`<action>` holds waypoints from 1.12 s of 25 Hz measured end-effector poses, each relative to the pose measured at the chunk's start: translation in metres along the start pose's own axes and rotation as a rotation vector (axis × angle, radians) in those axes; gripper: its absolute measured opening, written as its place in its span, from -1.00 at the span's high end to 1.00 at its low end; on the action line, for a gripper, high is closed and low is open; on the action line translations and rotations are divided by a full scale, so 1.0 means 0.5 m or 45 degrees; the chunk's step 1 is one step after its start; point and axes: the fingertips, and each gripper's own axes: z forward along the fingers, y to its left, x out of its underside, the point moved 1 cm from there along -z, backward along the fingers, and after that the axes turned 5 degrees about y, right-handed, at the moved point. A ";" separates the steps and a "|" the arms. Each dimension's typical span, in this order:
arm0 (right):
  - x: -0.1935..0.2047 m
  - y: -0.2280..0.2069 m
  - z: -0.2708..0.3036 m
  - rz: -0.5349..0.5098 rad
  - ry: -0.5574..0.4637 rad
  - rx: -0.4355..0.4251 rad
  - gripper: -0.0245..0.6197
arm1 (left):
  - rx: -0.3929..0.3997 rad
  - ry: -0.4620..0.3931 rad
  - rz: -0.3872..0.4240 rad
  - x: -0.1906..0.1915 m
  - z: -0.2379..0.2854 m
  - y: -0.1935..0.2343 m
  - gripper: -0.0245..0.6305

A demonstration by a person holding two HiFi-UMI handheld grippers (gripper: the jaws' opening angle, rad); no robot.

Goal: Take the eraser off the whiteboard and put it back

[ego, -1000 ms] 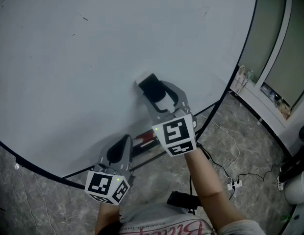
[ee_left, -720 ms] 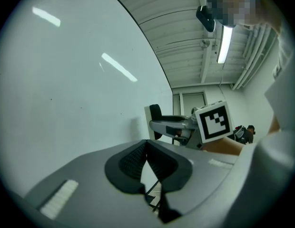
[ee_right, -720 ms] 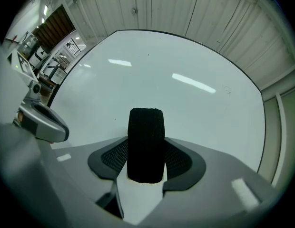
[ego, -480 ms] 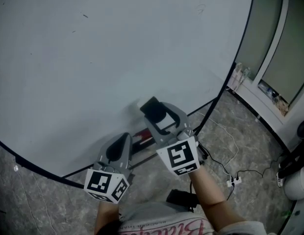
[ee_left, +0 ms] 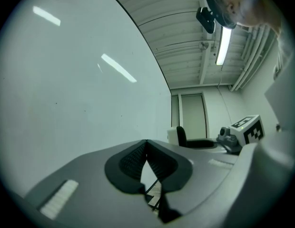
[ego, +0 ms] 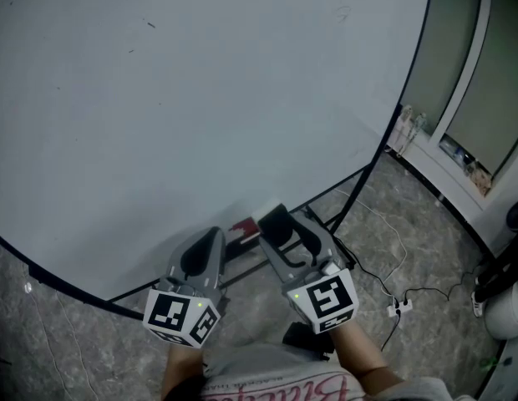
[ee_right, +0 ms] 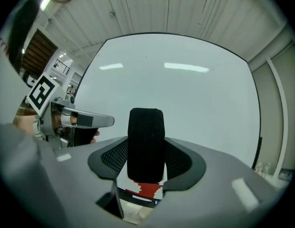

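Note:
The black felt eraser (ee_right: 146, 146) stands upright between the pads of my right gripper (ee_right: 146, 161), which is shut on it. In the head view that gripper (ego: 276, 225) holds the eraser (ego: 273, 220) at the lower edge of the whiteboard (ego: 200, 98), just off its surface, beside a red item (ego: 245, 228) on the ledge. To its left my left gripper (ego: 210, 239) hovers by the same edge. Seen from its own camera, the left gripper (ee_left: 146, 148) has its jaws closed together with nothing between them.
A black frame (ego: 413, 73) edges the whiteboard. To the right stands a door or window frame (ego: 459, 98). On the stone floor lie cables and a white power strip (ego: 398, 312). A dark object (ego: 302, 338) lies near the person's body.
My right gripper has carried the eraser down the board, from its lower middle to the bottom edge and nearer the person. The left gripper has stayed in place.

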 end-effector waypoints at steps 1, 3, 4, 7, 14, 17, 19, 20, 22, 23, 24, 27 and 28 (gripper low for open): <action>0.001 0.001 -0.008 0.023 -0.009 0.000 0.22 | 0.002 -0.002 0.000 -0.002 -0.002 0.000 0.93; -0.001 0.004 -0.021 0.041 -0.023 -0.003 0.22 | 0.005 -0.010 -0.004 -0.006 -0.005 0.001 0.93; -0.002 0.005 -0.025 0.043 -0.028 -0.002 0.22 | 0.004 -0.014 -0.007 -0.008 -0.007 0.002 0.93; -0.004 0.009 -0.033 0.056 -0.040 0.006 0.22 | -0.011 -0.005 0.006 -0.005 -0.011 0.005 0.93; 0.001 0.017 -0.039 0.064 -0.027 0.004 0.22 | -0.016 -0.018 0.001 -0.005 -0.016 0.001 0.93; 0.001 0.015 -0.041 0.065 -0.025 0.005 0.22 | -0.024 -0.026 -0.001 -0.006 -0.019 0.000 0.93; 0.001 0.013 -0.042 0.065 -0.026 0.005 0.22 | -0.030 -0.032 -0.004 -0.007 -0.021 -0.001 0.93; 0.000 0.012 -0.042 0.065 -0.028 0.004 0.22 | -0.033 -0.034 -0.006 -0.007 -0.022 0.000 0.93; -0.003 0.011 -0.039 0.062 -0.030 -0.002 0.22 | -0.040 -0.036 -0.008 -0.007 -0.024 0.000 0.93; -0.005 0.011 -0.037 0.055 -0.031 -0.007 0.22 | -0.043 -0.037 -0.009 -0.007 -0.026 0.000 0.93; -0.008 0.011 -0.033 0.042 -0.032 -0.014 0.22 | -0.047 -0.038 -0.009 -0.008 -0.027 0.001 0.93; -0.029 0.011 -0.016 -0.019 -0.047 -0.025 0.22 | -0.065 -0.040 -0.008 -0.009 -0.031 0.007 0.93; -0.039 0.011 -0.008 -0.039 -0.055 -0.024 0.22 | -0.072 -0.041 -0.009 -0.009 -0.033 0.009 0.93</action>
